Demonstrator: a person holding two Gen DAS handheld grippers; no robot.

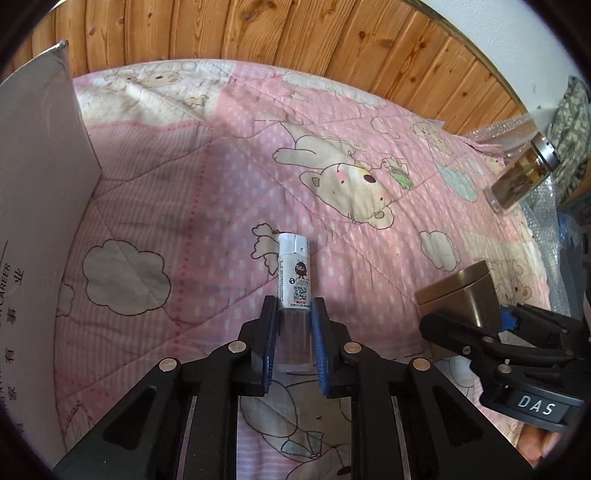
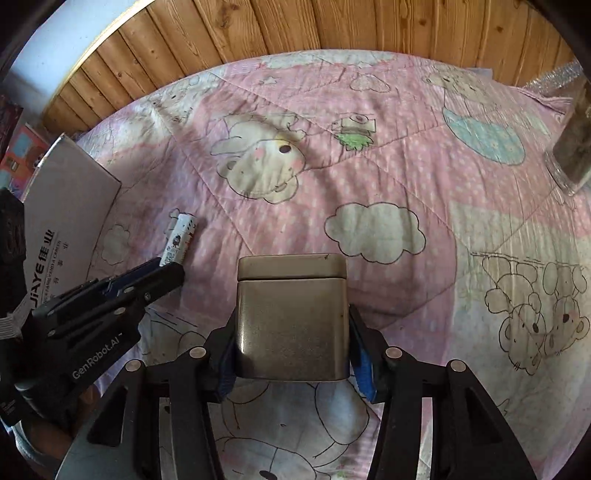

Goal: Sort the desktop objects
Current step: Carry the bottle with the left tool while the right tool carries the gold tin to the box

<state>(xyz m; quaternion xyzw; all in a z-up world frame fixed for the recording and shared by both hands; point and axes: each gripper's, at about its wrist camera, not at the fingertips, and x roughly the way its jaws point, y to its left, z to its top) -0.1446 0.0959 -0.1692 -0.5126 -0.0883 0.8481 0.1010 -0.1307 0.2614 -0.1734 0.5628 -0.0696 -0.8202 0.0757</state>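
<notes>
pink quilt (image 1: 229, 192) with cartoon bears and clouds, spread flat over the whole work surface, backed by a wooden plank wall (image 1: 295, 29).

nearest in the left wrist view: left tool (image 1: 294, 314), blue pads clamped on the clear lower half of a lighter (image 1: 294, 273). lighter lying flat on the quilt, white printed sleeve and metal cap pointing away, toward the bear print. same lighter (image 2: 178, 240) seen from the right wrist view at the left, with the left tool (image 2: 162, 271) closed around its near end.

nearest in the right wrist view: right tool (image 2: 291, 350), blue pads pressed against both side walls of a brass-coloured metal tin (image 2: 291, 317), so clamped on it. tin standing on the quilt, lid on, a seam showing below the lid. same tin (image 1: 458, 295) at the right edge of the left wrist view, near the lighter but apart from it, with the right tool (image 1: 480, 325) gripping it from below.

further out on the left, a white cardboard box (image 1: 40, 192) with printed lettering, upright, its side facing the lighter.

farthest on the right, a glass jar (image 1: 524, 173) with a metal lid and brownish contents, near the quilt's edge beside bubble wrap (image 1: 543, 221), well apart from the tin.
</notes>
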